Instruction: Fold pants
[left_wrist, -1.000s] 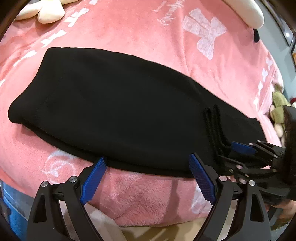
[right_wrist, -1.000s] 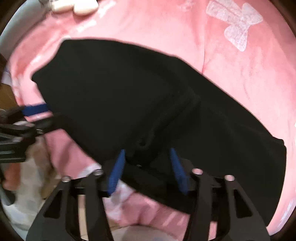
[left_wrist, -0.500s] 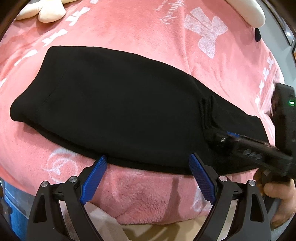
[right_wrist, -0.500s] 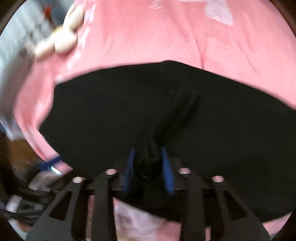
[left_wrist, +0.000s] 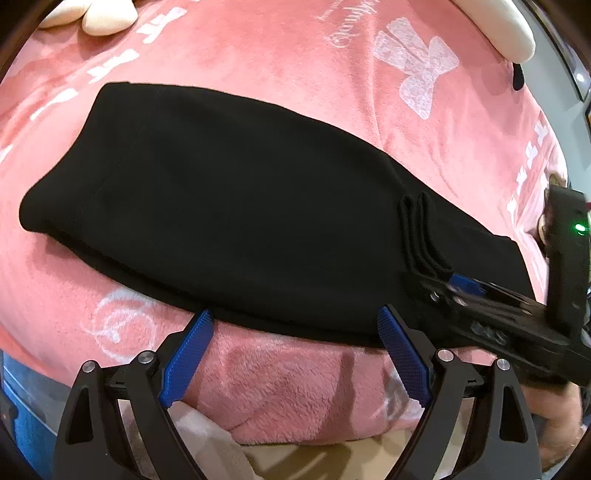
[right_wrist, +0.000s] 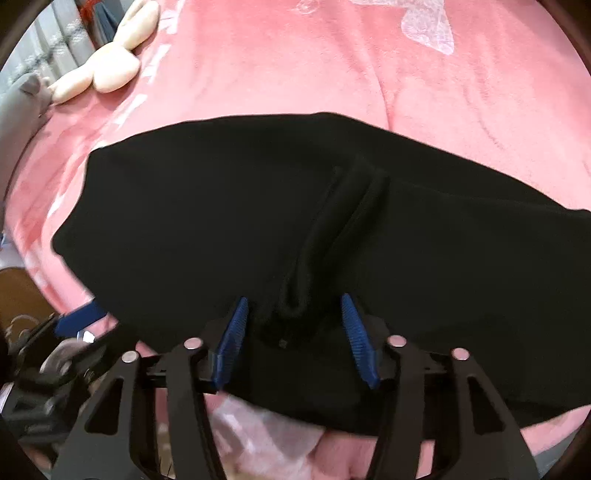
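Pants (left_wrist: 240, 206): black, laid out lengthwise on pink blanket (left_wrist: 280, 387), near the blanket's front edge. Mostly flat and smooth. One raised ridge (left_wrist: 421, 236) of bunched fabric toward the right end, running across the garment. Seen again in right wrist view as pants (right_wrist: 184, 229) with ridge (right_wrist: 332, 236) leading straight down to the tool.

Left gripper (left_wrist: 295, 354): open, jaws spread wide. Blue pads (left_wrist: 186, 360) pointed at the near edge of the pants, tips right at that edge; contact with the fabric cannot be told. Nothing held between the pads, only blanket below the gap. Visible at lower left in right wrist view as left gripper (right_wrist: 77, 317), partly blurred, just beside the left part of the near edge.

Right gripper (right_wrist: 295, 332): open, jaws apart, resting over the near edge of the pants. Lower end of the ridge located between the blue pads (right_wrist: 232, 343), with a gap on either side; no pinch on the fabric. Visible from the side in left wrist view as right gripper (left_wrist: 461, 291), low over the right end of the pants, tip at the foot of the ridge.

Cream plush toy (right_wrist: 107, 70) at the far left of the blanket, well apart from the pants. White bow print (left_wrist: 417, 77) on the blanket beyond the pants.
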